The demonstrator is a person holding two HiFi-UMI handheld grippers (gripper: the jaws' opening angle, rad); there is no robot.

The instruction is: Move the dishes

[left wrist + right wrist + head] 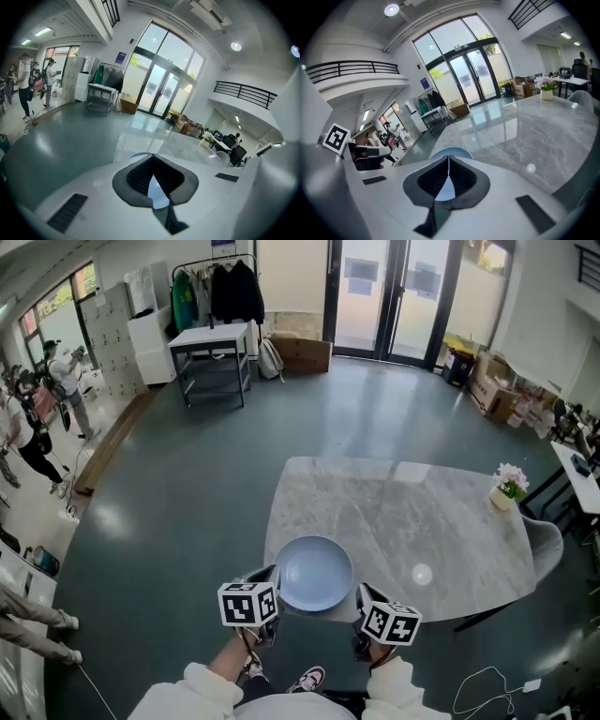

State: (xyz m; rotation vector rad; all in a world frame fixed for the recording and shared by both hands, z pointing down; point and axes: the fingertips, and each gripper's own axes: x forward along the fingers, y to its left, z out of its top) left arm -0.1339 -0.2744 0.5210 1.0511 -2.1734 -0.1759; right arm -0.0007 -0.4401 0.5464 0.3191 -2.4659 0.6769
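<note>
Bottom centre of the head view: our left gripper and right gripper are each clamped on opposite rims of the plate. The plate hangs between them over the near edge of the table. We judge this as the carry step. Next we need both hands moving together, plate level. The flowerpot is far right, well apart.

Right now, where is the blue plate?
In the head view the blue plate is low in the middle, gripped by its rim between the left gripper and the right gripper, over the near edge of the marble table.
</note>
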